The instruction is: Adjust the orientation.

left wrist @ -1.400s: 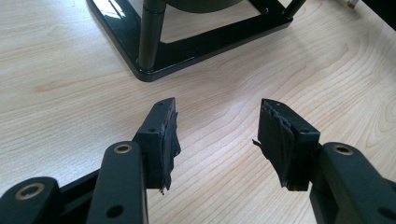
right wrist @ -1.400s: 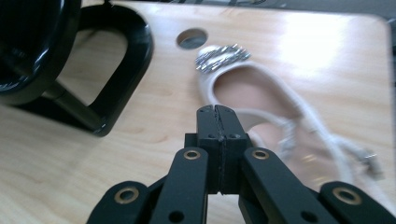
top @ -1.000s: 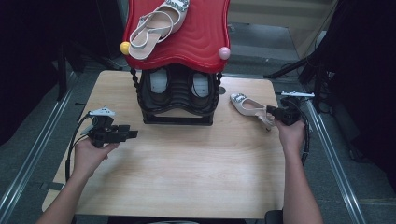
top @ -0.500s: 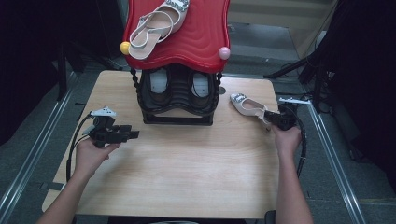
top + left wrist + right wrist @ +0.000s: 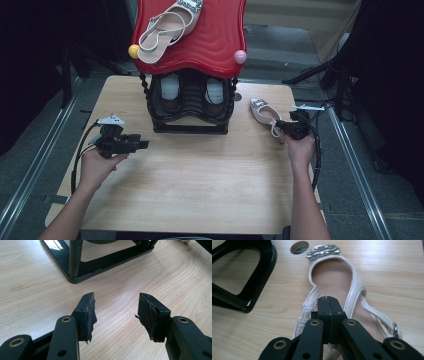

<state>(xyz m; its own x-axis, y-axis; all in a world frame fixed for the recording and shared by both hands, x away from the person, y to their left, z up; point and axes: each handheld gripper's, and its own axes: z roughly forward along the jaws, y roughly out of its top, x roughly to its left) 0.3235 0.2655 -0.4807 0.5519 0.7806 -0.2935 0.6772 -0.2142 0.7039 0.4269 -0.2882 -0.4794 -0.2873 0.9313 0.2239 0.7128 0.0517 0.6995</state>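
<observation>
Overhead forward-down view, two close tool-mounted views, sharing black rack (image 5: 190, 127) base

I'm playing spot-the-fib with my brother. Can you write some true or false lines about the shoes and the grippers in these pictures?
1. A sandal lies on the red top of the rack. True.
2. The left hand-held gripper is clamped on a shoe. False: its jaws stand apart over bare table.
3. The right hand-held gripper has its jaws together. True.
4. The sandal on the table is black. False: it is pale cream with a sparkly toe trim.
5. The sandal on the table sits left of the rack. False: right.
</observation>
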